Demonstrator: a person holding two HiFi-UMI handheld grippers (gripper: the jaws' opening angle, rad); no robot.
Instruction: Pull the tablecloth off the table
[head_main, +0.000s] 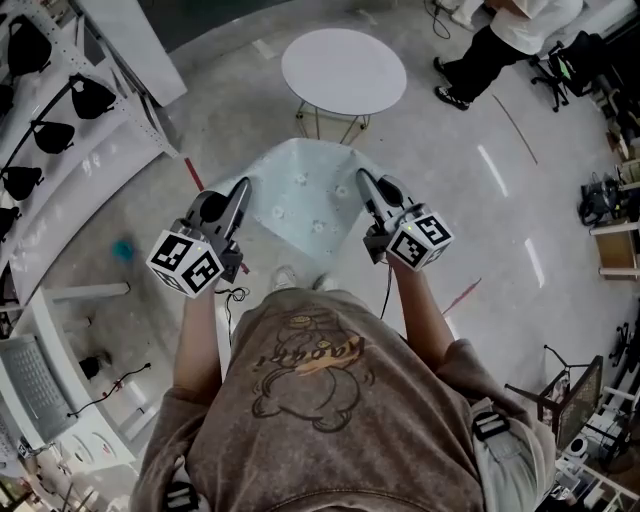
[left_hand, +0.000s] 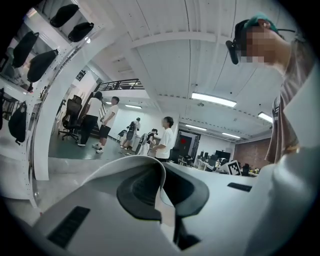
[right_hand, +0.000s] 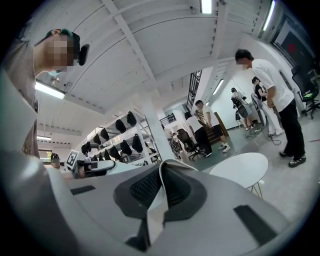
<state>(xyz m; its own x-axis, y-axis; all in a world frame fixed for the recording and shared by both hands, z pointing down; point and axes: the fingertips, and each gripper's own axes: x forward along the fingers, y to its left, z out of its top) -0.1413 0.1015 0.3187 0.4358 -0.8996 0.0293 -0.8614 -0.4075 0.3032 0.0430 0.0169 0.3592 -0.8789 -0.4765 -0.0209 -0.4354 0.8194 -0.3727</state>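
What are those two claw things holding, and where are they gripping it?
Both hold the pale tablecloth by its edge: the left gripper pinches its left side, the right gripper its right side.

Lab workspace, white shelving (head_main: 110, 125) (black bags (head_main: 92, 97)), office chairs (left_hand: 70, 119), concrete floor (head_main: 470, 200)

Two grippers (head_main: 243, 187) (head_main: 362, 177), one tablecloth (head_main: 305, 205), one table (head_main: 343, 70).

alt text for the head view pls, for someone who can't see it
Seen from above, a person holds a pale tablecloth stretched between the left claw and right claw, each shut on one edge. A bare round white table stands beyond it.
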